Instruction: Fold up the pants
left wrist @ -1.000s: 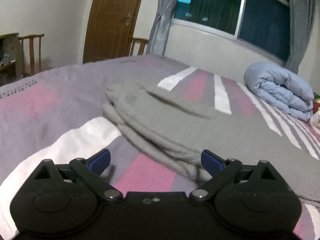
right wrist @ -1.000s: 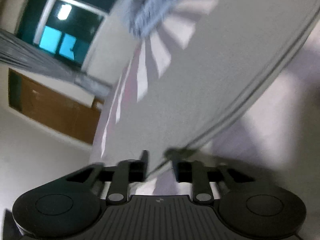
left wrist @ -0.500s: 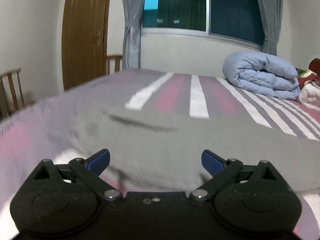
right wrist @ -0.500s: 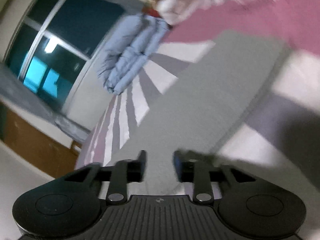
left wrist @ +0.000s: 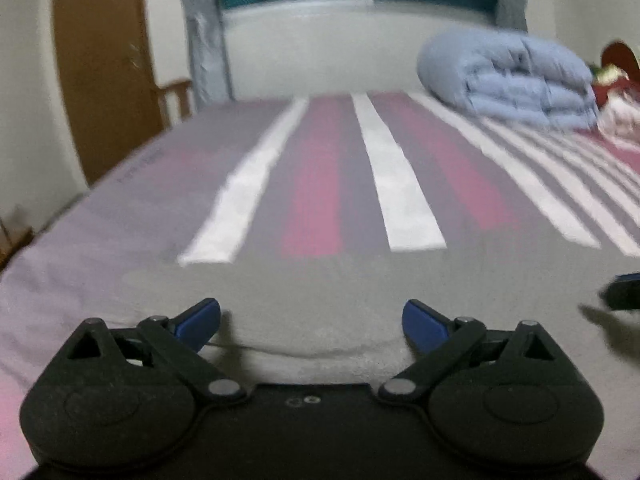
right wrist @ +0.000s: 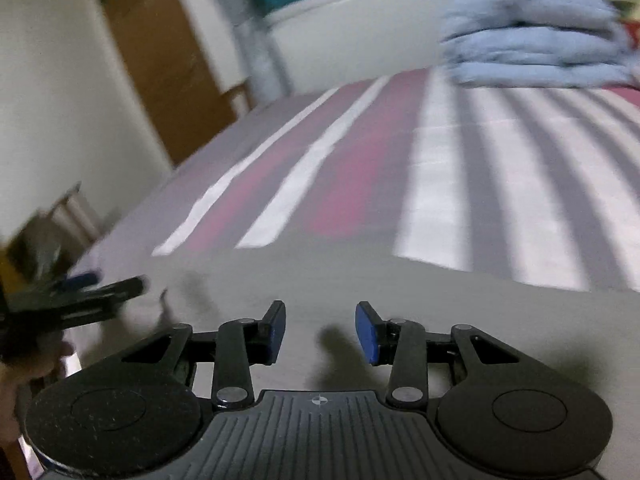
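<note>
Grey pants (left wrist: 328, 280) lie flat across the striped bed, their near edge just under my left gripper (left wrist: 312, 322). That gripper is wide open, its blue pads (left wrist: 200, 320) standing over the cloth with nothing between them. My right gripper (right wrist: 322, 330) hovers over the same grey pants (right wrist: 440, 304); its jaws stand partly apart and nothing is between them. In the right wrist view the left gripper (right wrist: 80, 292) shows blurred at the left, held by a hand (right wrist: 24, 364). A tip of the right gripper (left wrist: 624, 296) pokes in at the right edge of the left wrist view.
The bed sheet (left wrist: 396, 184) has white, pink and grey stripes. A folded blue duvet (left wrist: 508, 76) lies at the far right of the bed, with red and white bedding (left wrist: 616, 100) beside it. A wooden door (left wrist: 104, 68), a chair (left wrist: 176, 96) and a curtain (left wrist: 204, 32) stand beyond.
The right gripper let go of the pants' edge, opened wider and rolled level as it swept across. The left gripper swung from the bunched end to face the flattened pants.
</note>
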Tool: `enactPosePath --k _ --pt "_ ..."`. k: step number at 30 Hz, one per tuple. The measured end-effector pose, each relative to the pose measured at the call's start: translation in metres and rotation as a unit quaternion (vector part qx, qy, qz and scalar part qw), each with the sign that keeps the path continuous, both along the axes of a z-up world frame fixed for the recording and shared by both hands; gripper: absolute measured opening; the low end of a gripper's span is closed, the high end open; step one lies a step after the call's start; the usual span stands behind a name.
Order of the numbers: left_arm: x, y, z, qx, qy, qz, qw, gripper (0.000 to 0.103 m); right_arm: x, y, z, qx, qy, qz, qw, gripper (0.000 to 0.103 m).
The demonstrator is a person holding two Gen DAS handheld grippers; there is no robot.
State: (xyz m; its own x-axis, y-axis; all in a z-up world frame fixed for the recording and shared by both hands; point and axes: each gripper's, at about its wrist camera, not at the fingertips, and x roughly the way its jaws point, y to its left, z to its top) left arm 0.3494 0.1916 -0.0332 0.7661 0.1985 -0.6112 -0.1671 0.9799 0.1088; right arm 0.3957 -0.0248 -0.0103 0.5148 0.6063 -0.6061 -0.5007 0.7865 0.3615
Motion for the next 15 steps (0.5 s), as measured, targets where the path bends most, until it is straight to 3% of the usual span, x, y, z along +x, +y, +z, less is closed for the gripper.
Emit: enactPosePath --k 2,3,6,9,13,15 --pt "0.016 0.005 -0.021 0.022 0.043 0.002 0.9988 0.097 0.008 0.026 -0.018 -0.063 0.002 0.013 0.998 0.040" --pt "0.017 0.008 -0.027 0.031 0.045 -0.007 0.9985 0.097 0.012 0.035 -0.028 -0.099 -0.004 0.004 0.995 0.040" --pt "0.013 0.016 -0.023 0.025 0.041 -0.015 0.9987 0.093 0.021 0.034 -0.033 -0.118 -0.012 -0.022 0.993 0.040" --pt "0.004 0.023 -0.008 0.056 -0.001 0.003 0.9984 0.093 0.024 0.021 -0.018 -0.072 -0.040 -0.041 0.996 0.040" --pt "0.006 0.049 -0.013 0.037 0.002 0.034 0.9987 0.096 0.041 0.050 -0.019 -0.062 -0.032 -0.017 0.997 0.040" --pt "0.004 0.054 -0.019 0.054 0.010 0.041 0.9976 0.096 0.052 0.058 -0.024 -0.064 -0.030 -0.018 0.997 0.040"
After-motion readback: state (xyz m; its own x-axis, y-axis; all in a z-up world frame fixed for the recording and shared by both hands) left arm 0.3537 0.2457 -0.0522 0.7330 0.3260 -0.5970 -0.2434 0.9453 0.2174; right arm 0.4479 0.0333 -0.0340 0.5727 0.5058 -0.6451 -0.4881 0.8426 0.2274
